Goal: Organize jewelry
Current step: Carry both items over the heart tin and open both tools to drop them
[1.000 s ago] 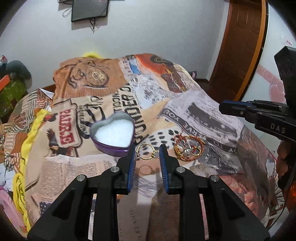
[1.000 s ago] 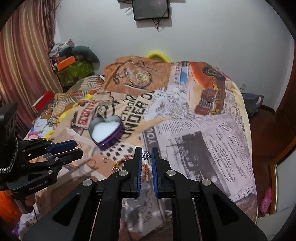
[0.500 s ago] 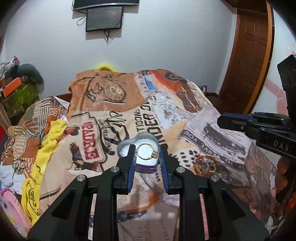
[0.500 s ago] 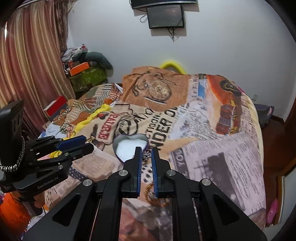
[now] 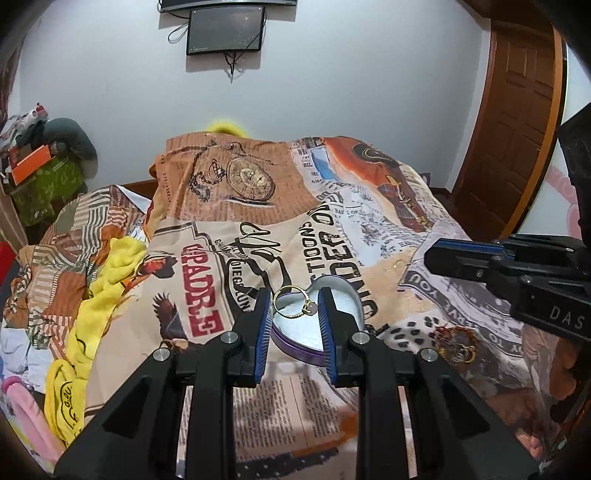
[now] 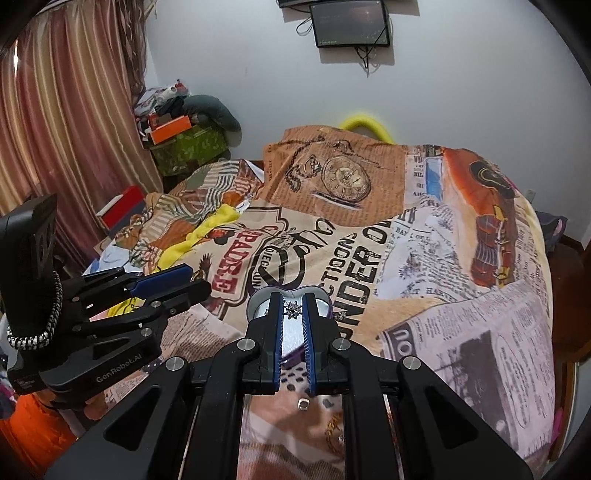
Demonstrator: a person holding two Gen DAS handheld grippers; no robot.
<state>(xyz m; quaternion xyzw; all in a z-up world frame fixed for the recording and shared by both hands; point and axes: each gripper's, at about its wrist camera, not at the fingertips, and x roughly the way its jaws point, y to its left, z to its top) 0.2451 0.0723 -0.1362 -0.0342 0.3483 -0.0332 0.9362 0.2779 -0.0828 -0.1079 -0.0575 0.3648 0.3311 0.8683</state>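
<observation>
My left gripper [image 5: 293, 306] is shut on a thin gold ring [image 5: 291, 305] and holds it above the open purple heart-shaped tin [image 5: 332, 345] with a white lining. My right gripper [image 6: 293, 308] is shut on a small silver star-shaped piece [image 6: 293, 309], also raised over the heart tin [image 6: 258, 301]. A pile of gold and red jewelry [image 5: 456, 345] lies on the bedspread right of the tin. A small silver ring [image 6: 303, 404] and more gold jewelry [image 6: 334, 432] lie on the bedspread below my right gripper. The left gripper shows at the left of the right wrist view [image 6: 192, 282].
The printed bedspread [image 5: 258, 206] covers the bed. Yellow cloth [image 5: 92, 306] lies along its left side. A wooden door [image 5: 517, 122] is at the right, a curtain [image 6: 62, 122] and cluttered boxes [image 6: 177, 144] at the left, a wall screen [image 5: 225, 31] behind.
Both grippers have risen from the bedspread with their pieces. The left one lifted the gold ring off the cloth and carried it over the heart tin; the right one moved over the tin too.
</observation>
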